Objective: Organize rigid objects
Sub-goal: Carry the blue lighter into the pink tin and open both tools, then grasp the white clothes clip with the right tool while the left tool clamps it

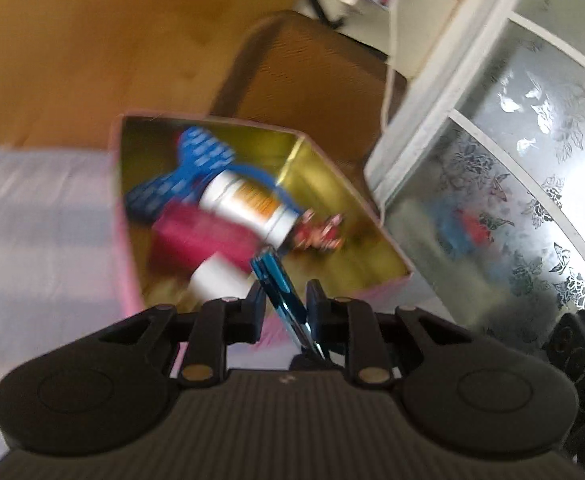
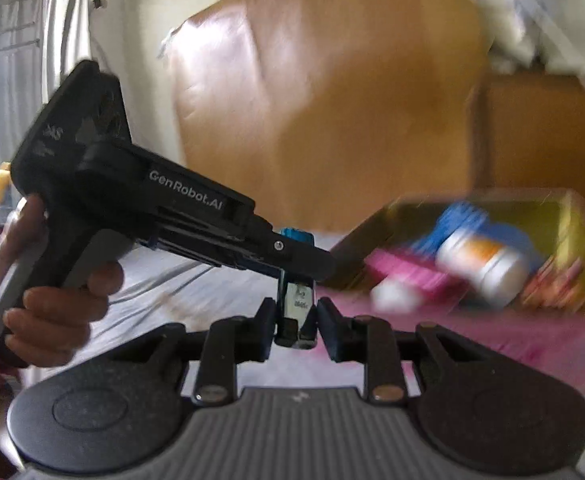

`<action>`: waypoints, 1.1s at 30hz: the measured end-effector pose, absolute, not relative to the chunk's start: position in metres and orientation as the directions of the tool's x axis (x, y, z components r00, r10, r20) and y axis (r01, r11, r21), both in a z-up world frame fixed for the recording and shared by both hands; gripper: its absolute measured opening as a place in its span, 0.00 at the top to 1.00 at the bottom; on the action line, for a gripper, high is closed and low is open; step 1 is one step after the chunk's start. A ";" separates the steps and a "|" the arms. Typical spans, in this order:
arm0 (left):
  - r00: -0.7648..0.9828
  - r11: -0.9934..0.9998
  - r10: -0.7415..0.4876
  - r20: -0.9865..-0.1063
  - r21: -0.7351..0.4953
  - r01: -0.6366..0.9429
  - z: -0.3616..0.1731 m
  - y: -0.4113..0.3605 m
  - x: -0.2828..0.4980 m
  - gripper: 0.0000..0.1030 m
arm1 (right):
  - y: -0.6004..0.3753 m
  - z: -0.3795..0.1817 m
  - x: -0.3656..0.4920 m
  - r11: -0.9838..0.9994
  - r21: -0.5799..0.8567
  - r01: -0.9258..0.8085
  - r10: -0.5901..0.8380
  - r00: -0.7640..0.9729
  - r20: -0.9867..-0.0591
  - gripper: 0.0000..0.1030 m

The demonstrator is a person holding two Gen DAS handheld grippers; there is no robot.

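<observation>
A slim blue and silver object (image 1: 282, 288) sits between the fingers of my left gripper (image 1: 283, 300), which is shut on it just in front of a pink box with a gold inside (image 1: 126, 236). The box holds a white bottle with an orange label (image 1: 248, 204), a blue item (image 1: 196, 168), a magenta box (image 1: 204, 236) and a small red trinket (image 1: 320, 232). In the right wrist view the left gripper (image 2: 304, 258) holds the blue object's top, and its silver lower end (image 2: 298, 304) hangs between my right gripper's (image 2: 297, 322) fingers, which stand close around it.
The box (image 2: 584, 216) rests on a pale striped bedsheet (image 1: 40, 216). A brown headboard (image 2: 324, 92) stands behind it. A frosted glass window with a white frame (image 1: 532, 160) is at the right. A person's hand (image 2: 60, 304) holds the left gripper's handle.
</observation>
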State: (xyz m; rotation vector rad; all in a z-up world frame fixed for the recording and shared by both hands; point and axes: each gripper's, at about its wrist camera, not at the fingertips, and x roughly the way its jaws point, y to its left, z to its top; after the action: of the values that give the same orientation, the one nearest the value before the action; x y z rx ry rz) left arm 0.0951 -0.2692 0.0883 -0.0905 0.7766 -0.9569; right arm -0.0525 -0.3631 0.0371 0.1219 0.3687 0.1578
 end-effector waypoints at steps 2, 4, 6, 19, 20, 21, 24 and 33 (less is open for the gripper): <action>0.329 0.590 -0.759 -0.562 -0.381 0.711 0.085 -0.296 0.107 0.77 | -0.379 0.038 -0.041 0.992 0.103 -0.079 0.111 0.928 -0.356 0.77; 0.330 0.600 -0.744 -0.581 -0.363 0.713 0.077 -0.319 0.116 0.74 | -0.394 0.031 -0.027 0.997 0.077 -0.029 0.056 0.923 -0.380 0.77; 0.357 0.641 -0.700 -0.618 -0.325 0.695 0.069 -0.340 0.125 0.67 | -0.405 0.020 -0.013 0.998 0.052 0.031 -0.008 0.914 -0.406 0.77; 0.526 0.685 -0.694 -0.490 -0.228 0.692 0.122 -0.195 0.086 0.66 | -0.405 0.038 -0.048 0.983 0.177 0.053 0.003 0.953 -0.302 0.75; 0.559 0.708 -0.676 -0.481 -0.213 0.673 0.126 -0.178 0.084 0.65 | -0.394 0.042 -0.053 0.982 0.188 0.007 0.048 0.956 -0.288 0.75; 0.600 0.742 -0.643 -0.475 -0.195 0.641 0.130 -0.151 0.079 0.65 | -0.382 0.044 -0.056 0.980 0.194 -0.038 0.092 0.956 -0.280 0.75; 0.679 0.820 -0.553 -0.482 -0.173 0.545 0.123 -0.087 0.068 0.64 | -0.341 0.042 -0.052 0.963 0.212 -0.165 0.225 0.928 -0.297 0.75; 0.632 0.857 -0.505 -0.588 -0.251 0.451 0.052 -0.025 0.077 0.29 | -0.224 -0.010 0.006 0.931 0.074 -0.358 0.345 0.794 -0.501 0.58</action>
State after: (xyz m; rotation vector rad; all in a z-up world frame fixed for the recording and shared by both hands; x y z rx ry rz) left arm 0.0766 -0.0247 0.0524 -0.0830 0.6975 -0.5471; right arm 0.0061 -0.2236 -0.0101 -0.0254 0.5332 0.3776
